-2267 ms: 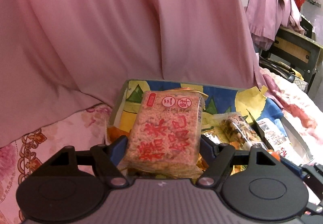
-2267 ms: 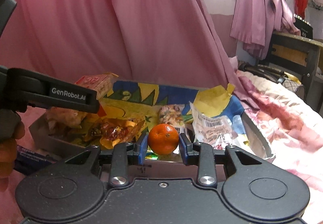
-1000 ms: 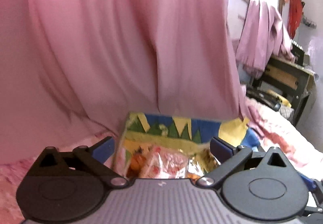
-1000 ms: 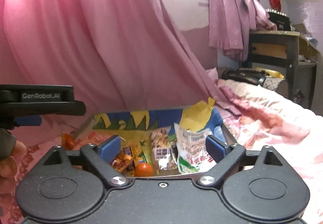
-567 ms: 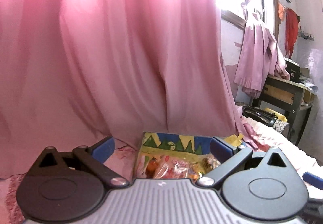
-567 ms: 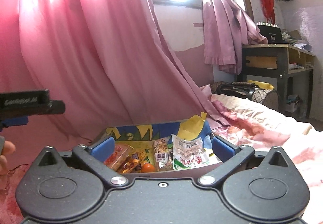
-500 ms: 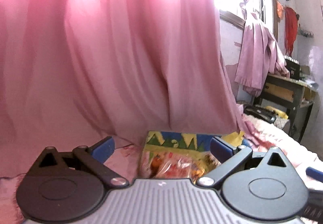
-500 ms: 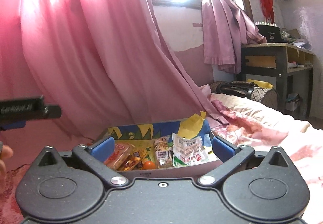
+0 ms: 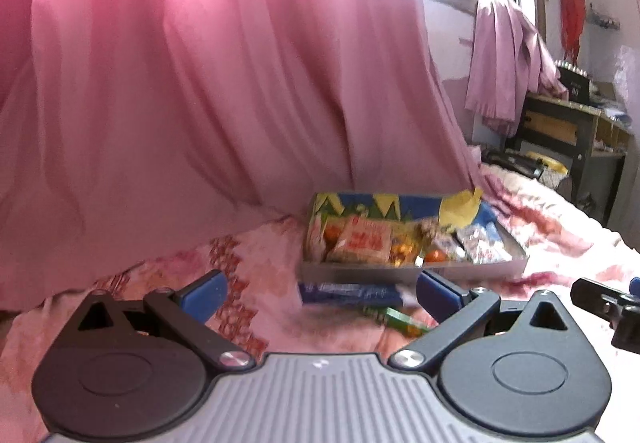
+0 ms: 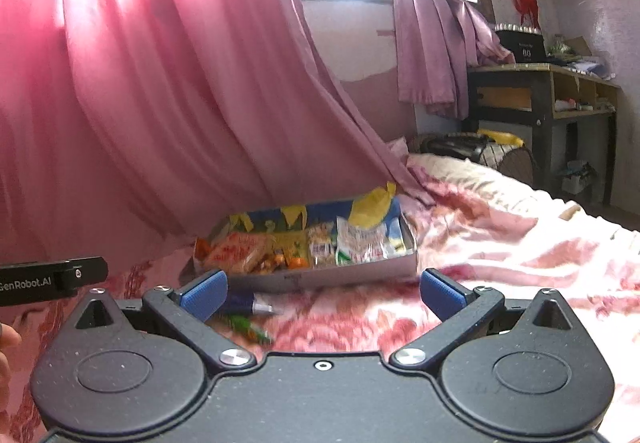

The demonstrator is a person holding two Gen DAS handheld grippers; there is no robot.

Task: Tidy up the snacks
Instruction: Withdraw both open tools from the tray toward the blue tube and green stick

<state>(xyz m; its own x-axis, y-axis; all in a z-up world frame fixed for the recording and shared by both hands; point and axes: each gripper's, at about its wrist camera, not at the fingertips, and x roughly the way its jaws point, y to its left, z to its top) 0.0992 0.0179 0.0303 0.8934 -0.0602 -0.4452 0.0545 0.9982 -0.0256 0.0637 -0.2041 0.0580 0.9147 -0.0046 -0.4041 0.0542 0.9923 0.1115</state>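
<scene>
- Shallow grey cardboard box with a blue-and-yellow printed lining (image 9: 412, 270); rests on the pink floral bedspread (image 10: 500, 243), ahead of both grippers and apart from them; a pink curtain (image 9: 200, 83) hangs behind it
- Box contents: clear-wrapped rice cracker pack with red lettering (image 9: 366, 239) at the left; small orange tangerine (image 9: 434, 255) near the front wall; white barcoded snack packet (image 10: 362, 239) at the right
- Dark blue flat packet (image 9: 348, 293) and green wrapped bar (image 9: 400, 319); lie on the bedspread just in front of the box, outside it, nearest the grippers
- Left hand-held gripper with blue pads (image 9: 320, 289); jaws spread wide; nothing between them; touches nothing
- Right hand-held gripper with blue pads (image 10: 322, 291); jaws have just been opening and stand at their widest; nothing between them; the blue packet shows beside its left pad, contact unclear
</scene>
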